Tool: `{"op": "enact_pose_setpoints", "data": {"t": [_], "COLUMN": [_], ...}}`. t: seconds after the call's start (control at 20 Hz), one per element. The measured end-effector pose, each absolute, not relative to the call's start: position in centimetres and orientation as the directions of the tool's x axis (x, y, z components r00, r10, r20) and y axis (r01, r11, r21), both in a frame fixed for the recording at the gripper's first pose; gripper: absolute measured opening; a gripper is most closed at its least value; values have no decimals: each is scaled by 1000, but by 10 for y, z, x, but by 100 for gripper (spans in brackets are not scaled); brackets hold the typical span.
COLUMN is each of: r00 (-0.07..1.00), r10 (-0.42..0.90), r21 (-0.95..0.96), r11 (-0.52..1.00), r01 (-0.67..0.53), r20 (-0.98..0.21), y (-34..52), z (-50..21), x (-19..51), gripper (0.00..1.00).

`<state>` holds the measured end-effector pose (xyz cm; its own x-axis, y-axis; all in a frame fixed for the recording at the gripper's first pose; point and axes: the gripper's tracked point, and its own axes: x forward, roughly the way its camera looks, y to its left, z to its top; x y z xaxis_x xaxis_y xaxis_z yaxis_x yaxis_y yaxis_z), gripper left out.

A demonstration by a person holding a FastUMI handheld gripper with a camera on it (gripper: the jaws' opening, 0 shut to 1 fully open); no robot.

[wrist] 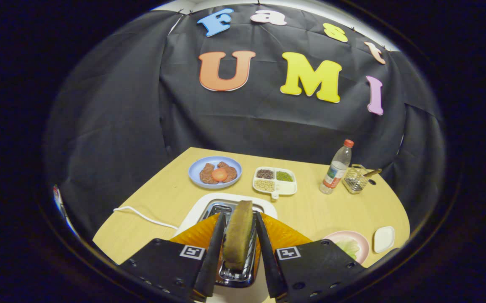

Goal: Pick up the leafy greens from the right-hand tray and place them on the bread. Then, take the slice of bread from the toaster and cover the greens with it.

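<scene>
A slice of bread [239, 235] stands on edge between my fingers, its brown crust facing me. My gripper [240, 216] is shut on it, one finger pressing on each flat side. Right under it is the white toaster [209, 203] with its chrome slots [225, 207]. The slice's lower edge is at a slot, and I cannot tell whether it has come free of it. To the right of the fingers, a pink plate [354, 242] carries pale leafy greens [348, 247]. The gripper's body hides part of that plate, so what lies under the greens cannot be made out.
Beyond the toaster are a blue plate [196, 169] with meat and a tomato slice, and a white divided tray [287, 188] of beans. A water bottle [336, 168] and a wire basket [355, 179] stand at the back right. A small white dish [384, 239] lies by the pink plate. A white cable [142, 215] trails left.
</scene>
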<state>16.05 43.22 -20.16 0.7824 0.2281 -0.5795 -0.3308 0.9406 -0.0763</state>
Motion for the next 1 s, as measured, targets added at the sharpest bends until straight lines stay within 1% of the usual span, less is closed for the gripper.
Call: {"op": "enact_pose_setpoints", "data": {"t": [0.05, 0.15, 0.2, 0.25, 0.35, 0.4, 0.45, 0.6, 1.0], "r00": [784, 806, 805, 803, 823, 830, 835, 852, 911], "r10": [229, 174, 178, 185, 183, 187, 194, 216, 270], "r21": [-93, -151, -153, -149, -146, -140, -135, -138, -116], "r11": [935, 939, 936, 935, 941, 943, 944, 939, 941], "r01": [-341, -308, -315, -321, -304, -301, -302, -315, -319], "r20": [-576, -566, -566, -566, -537, -525, -515, -477, -313], "y": [433, 424, 425, 427, 426, 426, 427, 429, 425], "z": [-202, -197, -198, -198, -182, -175, -168, -143, -52], "x": [161, 161, 159, 157, 155, 154, 152, 145, 119], "gripper": [40, 26, 22, 16, 16, 11, 10, 10, 10]}}
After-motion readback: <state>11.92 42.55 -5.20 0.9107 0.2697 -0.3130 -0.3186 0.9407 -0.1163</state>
